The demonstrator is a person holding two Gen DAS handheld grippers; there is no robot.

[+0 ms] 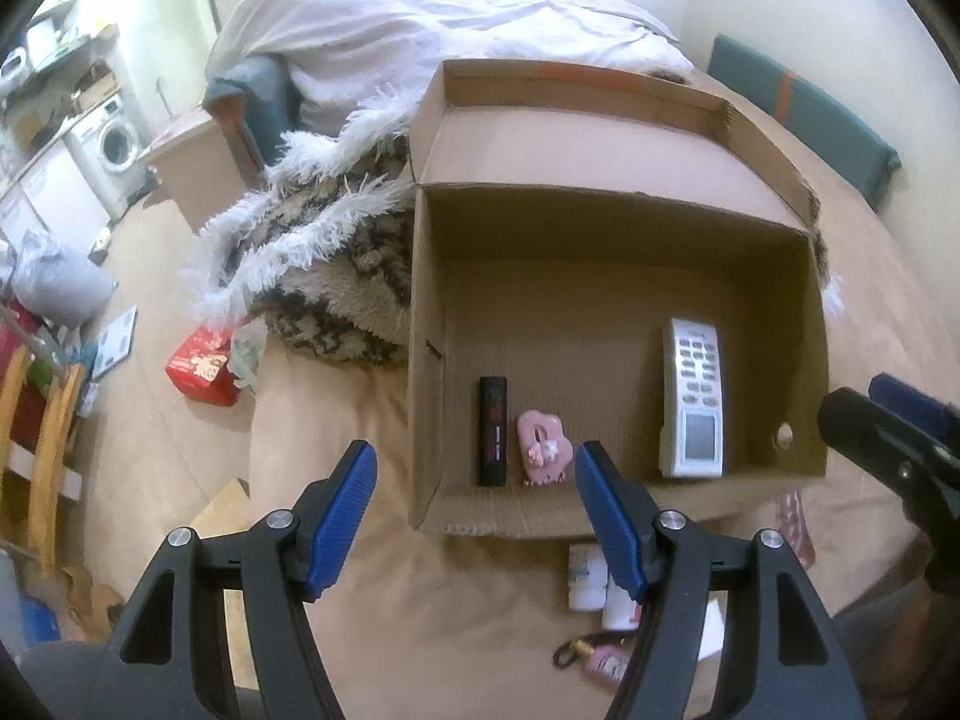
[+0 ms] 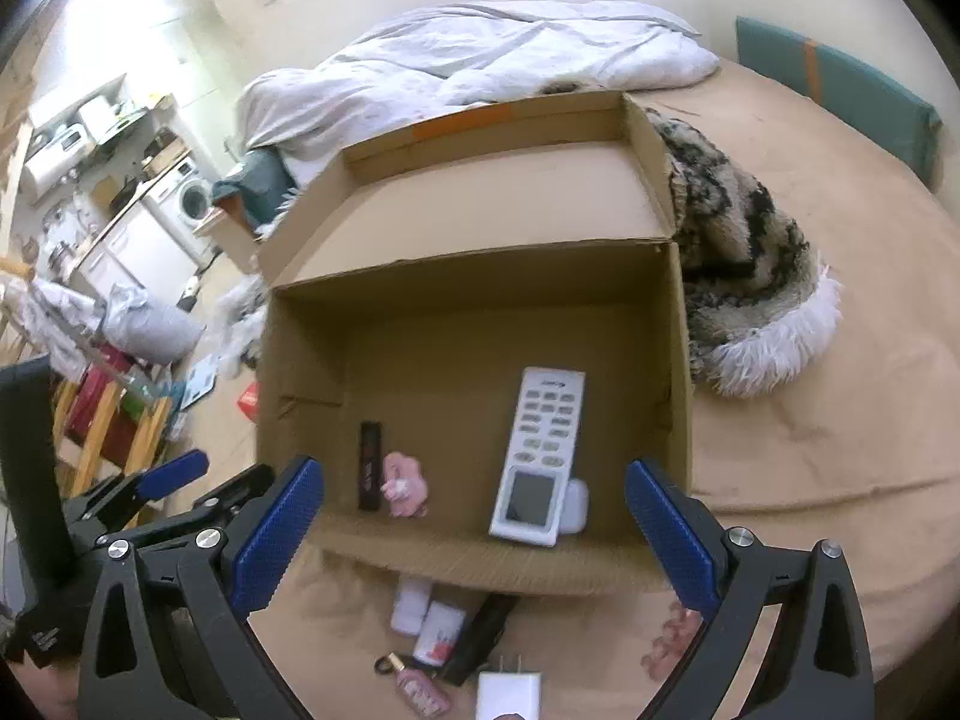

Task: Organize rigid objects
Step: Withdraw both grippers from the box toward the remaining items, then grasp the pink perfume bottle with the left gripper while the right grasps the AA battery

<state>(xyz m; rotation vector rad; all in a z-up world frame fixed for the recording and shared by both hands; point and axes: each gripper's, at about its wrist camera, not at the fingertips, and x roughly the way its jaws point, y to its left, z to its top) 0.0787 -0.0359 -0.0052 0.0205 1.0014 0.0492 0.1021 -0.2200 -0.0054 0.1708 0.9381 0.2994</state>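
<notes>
A lived-in home, a bedroom opening onto a kitchen corner: bed with rumpled white duvet and fringed furry blanket, washing machine under a cluttered counter, wooden rack on the floor.

White remote (flat) in box

right tongs: open, empty | cardboard box: remote inside
</notes>
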